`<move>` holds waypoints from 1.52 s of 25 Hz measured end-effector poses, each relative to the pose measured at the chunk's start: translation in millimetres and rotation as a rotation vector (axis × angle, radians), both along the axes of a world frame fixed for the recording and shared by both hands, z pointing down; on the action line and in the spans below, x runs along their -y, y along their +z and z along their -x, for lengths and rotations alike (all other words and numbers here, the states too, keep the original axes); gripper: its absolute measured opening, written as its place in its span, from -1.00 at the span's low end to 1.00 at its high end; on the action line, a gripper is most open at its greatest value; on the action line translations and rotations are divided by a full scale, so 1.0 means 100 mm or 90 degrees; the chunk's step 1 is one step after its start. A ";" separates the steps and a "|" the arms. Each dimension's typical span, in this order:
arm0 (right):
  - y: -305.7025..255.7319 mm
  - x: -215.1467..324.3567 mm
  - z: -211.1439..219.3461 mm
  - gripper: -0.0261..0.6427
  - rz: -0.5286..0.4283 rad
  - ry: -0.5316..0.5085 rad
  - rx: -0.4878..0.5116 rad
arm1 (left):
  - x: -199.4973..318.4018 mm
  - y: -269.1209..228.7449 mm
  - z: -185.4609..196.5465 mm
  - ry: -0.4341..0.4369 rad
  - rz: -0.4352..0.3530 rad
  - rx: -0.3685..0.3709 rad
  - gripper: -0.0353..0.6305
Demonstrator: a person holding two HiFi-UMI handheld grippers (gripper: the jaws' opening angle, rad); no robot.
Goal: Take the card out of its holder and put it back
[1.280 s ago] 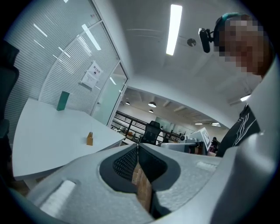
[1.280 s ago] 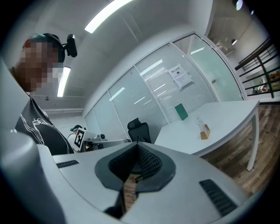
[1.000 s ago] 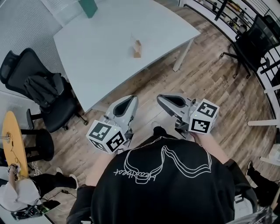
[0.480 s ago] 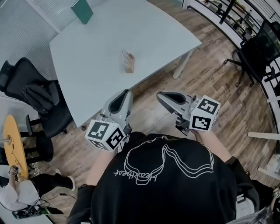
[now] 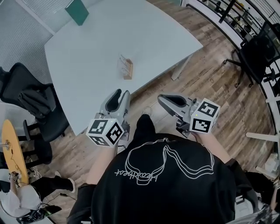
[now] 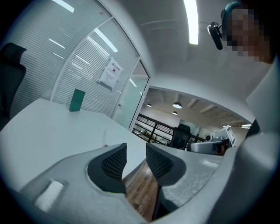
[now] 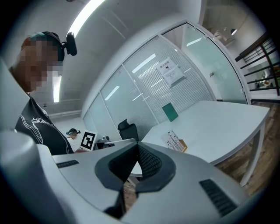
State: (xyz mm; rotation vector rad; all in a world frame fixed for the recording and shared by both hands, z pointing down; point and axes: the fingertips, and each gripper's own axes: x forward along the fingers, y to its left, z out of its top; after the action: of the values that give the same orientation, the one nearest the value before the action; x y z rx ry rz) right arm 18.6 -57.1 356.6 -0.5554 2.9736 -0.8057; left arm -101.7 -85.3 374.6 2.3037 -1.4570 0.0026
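A: Quick one. What do we have on the left gripper (image 6: pixel 135 151)?

B: We log its jaws as spread. They have just been opening, and there's nothing between them. Through the gap we only get wooden floor (image 5: pixel 210 74) and the pale edge of the surface (image 5: pixel 87 48).

A: And the right gripper (image 7: pixel 135 151)?

B: We read those jaws as pressed together, pads meeting at the tips, pinching nothing.

A: Where's the card (image 5: pixel 122 64)?

B: It's standing upright in its holder (image 5: pixel 127 73), a small wooden block. That sits on the surface, towards the edge nearest the person. Neither gripper touches it, so we mark both as well apart from it.

A: And where are the grippers themselves?

B: From the head view we put both in front of the person's dark shirt. The left one's tips reach about to the surface's near edge. The right one is over the floor, off to the side of the surface.

A: Anything else we should tag?

B: There's a green block (image 5: pixel 77 11) at the far corner of the surface. A black office chair (image 5: pixel 30 94) with dark cloth on it stands at the left side of the surface. In the right gripper view the card and holder show just past the jaws, with the green block further back.
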 end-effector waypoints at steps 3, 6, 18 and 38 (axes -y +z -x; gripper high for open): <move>0.06 0.18 0.05 -0.89 0.010 0.005 -0.005 | 0.25 0.14 0.07 0.002 0.017 0.000 -0.50; 0.14 0.35 0.13 -0.89 0.020 0.001 -0.007 | 0.49 0.32 0.15 -0.002 0.037 0.009 -0.50; 0.36 0.99 0.27 -0.89 0.064 0.024 -0.006 | 1.24 0.89 0.42 -0.028 0.109 0.029 -0.50; 0.62 1.34 0.28 -0.89 0.107 0.032 -0.005 | 1.70 1.14 0.46 -0.072 0.127 0.042 -0.76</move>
State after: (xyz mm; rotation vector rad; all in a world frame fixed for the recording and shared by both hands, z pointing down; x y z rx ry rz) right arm -9.6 -191.2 418.6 -0.6370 2.9030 -1.0566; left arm -147.6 -255.2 488.9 2.0776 -1.5427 0.1849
